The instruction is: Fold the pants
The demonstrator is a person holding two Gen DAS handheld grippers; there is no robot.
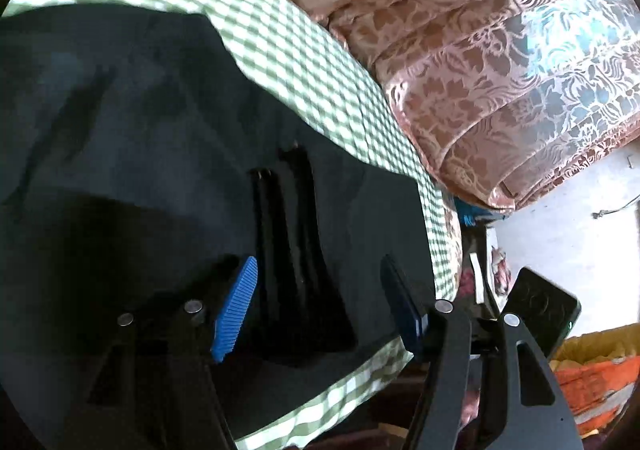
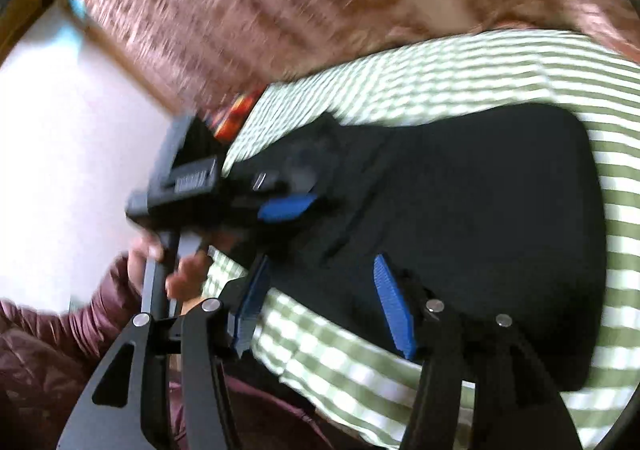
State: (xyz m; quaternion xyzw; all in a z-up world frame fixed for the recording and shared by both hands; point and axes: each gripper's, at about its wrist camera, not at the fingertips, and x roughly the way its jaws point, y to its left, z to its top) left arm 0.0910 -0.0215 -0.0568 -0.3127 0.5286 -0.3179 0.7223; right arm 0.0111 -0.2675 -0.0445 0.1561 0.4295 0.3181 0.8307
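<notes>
Dark navy pants (image 1: 140,154) lie spread flat on a green-and-white checked sheet (image 1: 320,82). My left gripper (image 1: 320,290) is open just above the pants near their front right edge, with nothing between its blue pads (image 1: 236,306). In the blurred right wrist view the pants (image 2: 460,210) lie folded into a dark block on the sheet (image 2: 440,70). My right gripper (image 2: 320,302) is open over the pants' near edge. The left gripper (image 2: 288,206) shows there too, held by a hand at the pants' left end; whether it touches the cloth is unclear.
A stack of pink floral quilts (image 1: 500,70) rises along the far side of the bed. The bed's edge (image 1: 440,242) drops to a pale floor (image 1: 560,234) at right, with an orange bag (image 1: 592,378) below. The person's maroon sleeve (image 2: 60,338) is at lower left.
</notes>
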